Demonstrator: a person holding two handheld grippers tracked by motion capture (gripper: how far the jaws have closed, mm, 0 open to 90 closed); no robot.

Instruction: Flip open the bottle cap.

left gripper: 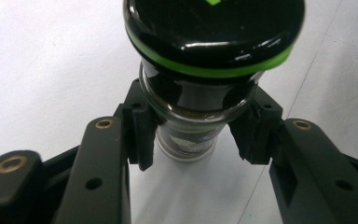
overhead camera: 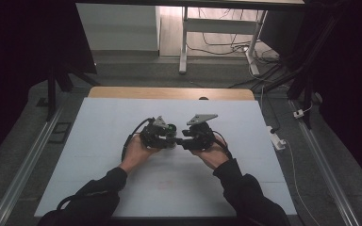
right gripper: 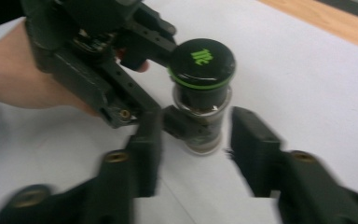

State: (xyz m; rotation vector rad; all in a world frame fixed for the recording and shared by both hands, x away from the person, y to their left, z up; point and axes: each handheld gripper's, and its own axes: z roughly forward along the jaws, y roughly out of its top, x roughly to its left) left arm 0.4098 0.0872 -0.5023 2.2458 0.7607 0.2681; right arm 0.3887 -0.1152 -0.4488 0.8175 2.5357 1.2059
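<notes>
Jar (left gripper: 200,112): a small glass jar with brown contents, standing upright on the white table sheet (overhead camera: 122,183), about in the middle of it, between my two grippers.
Lid (right gripper: 202,63): a black cap with a green ring under it and a green mark on top; it is sitting on the jar.
Left gripper (left gripper: 193,133): I am holding it in my left hand (overhead camera: 135,151), and its jaws are clamping the glass body of the jar just under the lid, one pad on each side. In the right gripper view the same gripper (right gripper: 168,119) is reaching to the jar from the left.
Left jaws: they are closed on the jar, and the pads are pressing on the glass.
Right gripper (right gripper: 193,144): I am holding it in my right hand (overhead camera: 212,154), and it is facing the jar from the other side. The lower part of the jar is standing between its two jaws.
Right jaws: they are standing apart, with a gap showing on each side of the jar, so they are not gripping anything. The picture is blurred here, so I cannot tell how near the pads are to the glass.
Both grippers from above: they are meeting nose to nose, and a green spot of the lid (overhead camera: 172,127) is showing between them.
Table (overhead camera: 169,92): a wooden edge is showing behind the white sheet.
</notes>
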